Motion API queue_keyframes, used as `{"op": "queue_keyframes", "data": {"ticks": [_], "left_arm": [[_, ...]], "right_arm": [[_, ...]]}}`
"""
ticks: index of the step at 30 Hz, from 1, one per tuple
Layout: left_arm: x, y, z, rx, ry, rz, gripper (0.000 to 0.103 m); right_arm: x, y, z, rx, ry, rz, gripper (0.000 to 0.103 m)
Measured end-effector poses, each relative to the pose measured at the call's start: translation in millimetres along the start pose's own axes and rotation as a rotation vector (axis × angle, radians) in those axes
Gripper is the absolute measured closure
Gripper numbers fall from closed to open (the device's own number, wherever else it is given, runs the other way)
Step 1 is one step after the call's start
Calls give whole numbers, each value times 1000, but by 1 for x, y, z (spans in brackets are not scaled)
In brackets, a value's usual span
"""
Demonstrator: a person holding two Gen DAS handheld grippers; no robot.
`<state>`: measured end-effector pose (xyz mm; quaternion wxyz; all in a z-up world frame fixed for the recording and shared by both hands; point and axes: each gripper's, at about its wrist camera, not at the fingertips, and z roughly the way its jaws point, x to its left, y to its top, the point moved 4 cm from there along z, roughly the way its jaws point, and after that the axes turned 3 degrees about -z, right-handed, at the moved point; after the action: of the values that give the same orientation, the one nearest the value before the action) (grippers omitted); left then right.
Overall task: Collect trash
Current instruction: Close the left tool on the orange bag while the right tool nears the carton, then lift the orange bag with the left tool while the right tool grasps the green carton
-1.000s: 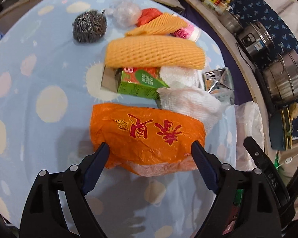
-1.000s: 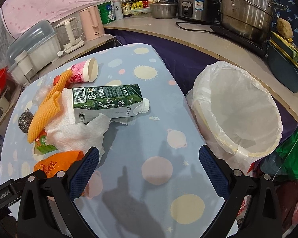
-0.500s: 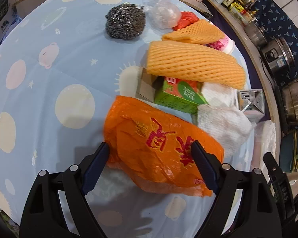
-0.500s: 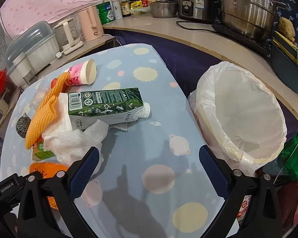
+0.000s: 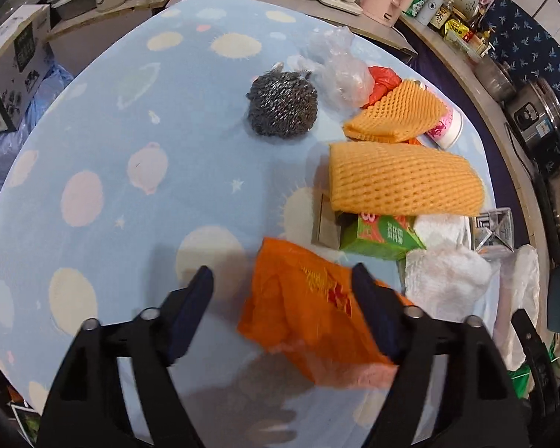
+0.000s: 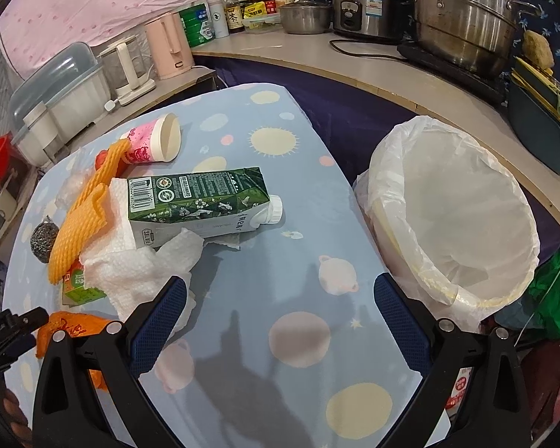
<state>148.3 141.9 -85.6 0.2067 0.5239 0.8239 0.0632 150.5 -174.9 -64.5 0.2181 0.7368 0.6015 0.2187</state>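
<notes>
While our left gripper (image 5: 282, 291) hangs with jaws spread over the orange bag (image 5: 310, 310), its right finger overlapping the bag, our right gripper (image 6: 280, 308) gapes over bare tablecloth (image 6: 265, 272) near the table's near edge. Beyond lie paper towel (image 6: 130, 265), a green carton (image 6: 201, 198), foam netting (image 5: 403, 183) and a steel scourer (image 5: 282, 104); the lined bin (image 6: 451, 216) stands off the right edge. Since a second ago, the left view has swung leftward.
</notes>
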Motion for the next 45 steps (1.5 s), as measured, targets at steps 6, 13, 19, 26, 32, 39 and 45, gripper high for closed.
{"op": "queue_keyframes", "data": {"ticks": [6, 13, 19, 26, 32, 39, 45], "left_arm": [[-6, -40, 9, 127, -81, -57, 22], [-21, -37, 23, 125, -155, -105, 45], [-29, -24, 19, 96, -141, -53, 73], [-30, -15, 9, 50, -79, 23, 77], [-29, -18, 10, 52, -64, 50, 77], [-28, -17, 14, 61, -70, 47, 77], [-29, -19, 15, 59, -66, 61, 77]], "right_arm": [[2, -1, -1, -2, 4, -9, 7], [9, 2, -1, -20, 33, -21, 7], [14, 20, 10, -30, 87, 0, 7], [31, 39, 30, -53, 231, 0, 7], [32, 49, 51, -33, 287, 18, 7], [33, 44, 38, 7, 333, 62, 7], [49, 58, 23, -52, 290, 46, 7]]}}
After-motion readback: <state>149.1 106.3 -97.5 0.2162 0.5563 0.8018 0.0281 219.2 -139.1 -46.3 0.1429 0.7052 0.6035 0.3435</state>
